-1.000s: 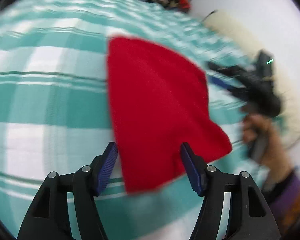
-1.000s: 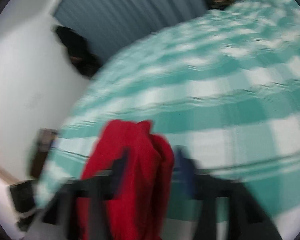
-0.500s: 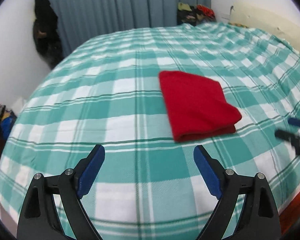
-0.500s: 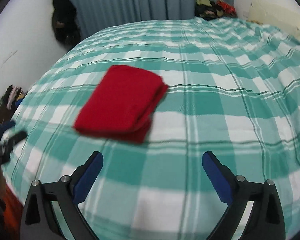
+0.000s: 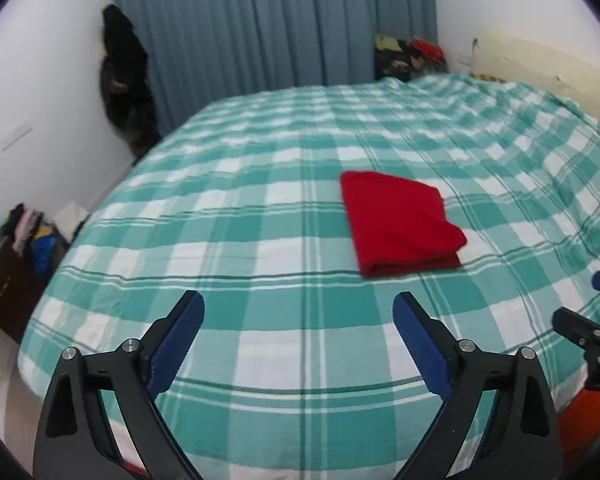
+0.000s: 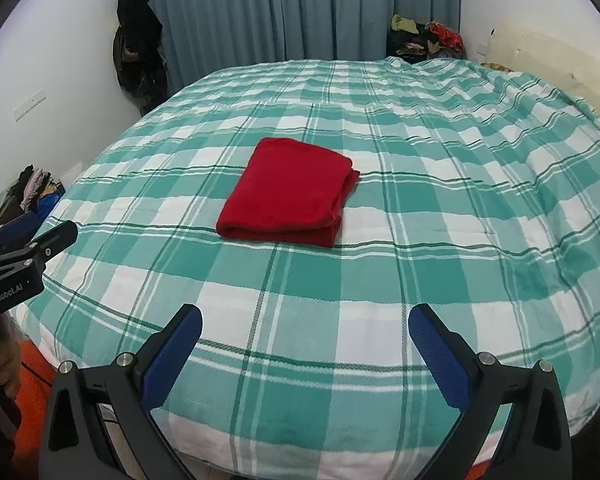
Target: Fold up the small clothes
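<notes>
Red and folded into a neat rectangle, the small garment lies flat on the green-and-white checked bedspread in our left wrist view, well ahead and to the right of our left gripper, whose blue-padded jaws stand wide apart and hold nothing.

From our right wrist view, the garment sits near the middle of the bedspread, well ahead of our right gripper, jaws spread wide and empty. Grey-blue curtains hang behind the bed.
</notes>
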Available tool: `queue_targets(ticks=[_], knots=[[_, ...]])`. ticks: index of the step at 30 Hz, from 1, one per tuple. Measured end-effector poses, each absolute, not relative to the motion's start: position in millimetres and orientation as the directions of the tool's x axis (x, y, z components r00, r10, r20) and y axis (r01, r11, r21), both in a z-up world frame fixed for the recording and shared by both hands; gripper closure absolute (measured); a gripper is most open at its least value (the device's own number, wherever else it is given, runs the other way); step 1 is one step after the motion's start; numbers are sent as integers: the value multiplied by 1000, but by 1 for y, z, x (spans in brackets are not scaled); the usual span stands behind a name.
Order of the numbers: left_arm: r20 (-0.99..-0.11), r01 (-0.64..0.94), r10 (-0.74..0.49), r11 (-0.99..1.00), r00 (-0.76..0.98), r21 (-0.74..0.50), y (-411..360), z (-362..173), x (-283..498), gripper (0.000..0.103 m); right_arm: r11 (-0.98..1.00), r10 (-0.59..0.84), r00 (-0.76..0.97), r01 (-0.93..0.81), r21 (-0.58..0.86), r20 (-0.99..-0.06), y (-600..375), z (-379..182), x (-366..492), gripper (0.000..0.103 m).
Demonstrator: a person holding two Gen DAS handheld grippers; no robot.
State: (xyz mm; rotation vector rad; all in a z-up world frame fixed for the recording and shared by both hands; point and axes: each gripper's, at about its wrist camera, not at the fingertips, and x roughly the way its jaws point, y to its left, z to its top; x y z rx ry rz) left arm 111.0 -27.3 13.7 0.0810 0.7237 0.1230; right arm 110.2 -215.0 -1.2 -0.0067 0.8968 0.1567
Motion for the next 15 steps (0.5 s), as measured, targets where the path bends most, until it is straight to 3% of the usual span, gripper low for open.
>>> queue_targets(ticks=[4, 10, 15], knots=[[-616, -173, 260, 965, 743, 199, -24, 17, 83, 5, 991, 109, 624, -132, 32, -774, -211, 10, 86, 0], [-797, -5, 121, 989, 591, 146, -24, 6, 59, 5, 988, 105, 571, -156, 17, -814, -201, 16, 40, 0], [-785, 30, 130, 982, 605, 186, -37, 19, 34, 5, 978, 79, 572, -204, -49, -817, -184, 30, 6, 0]])
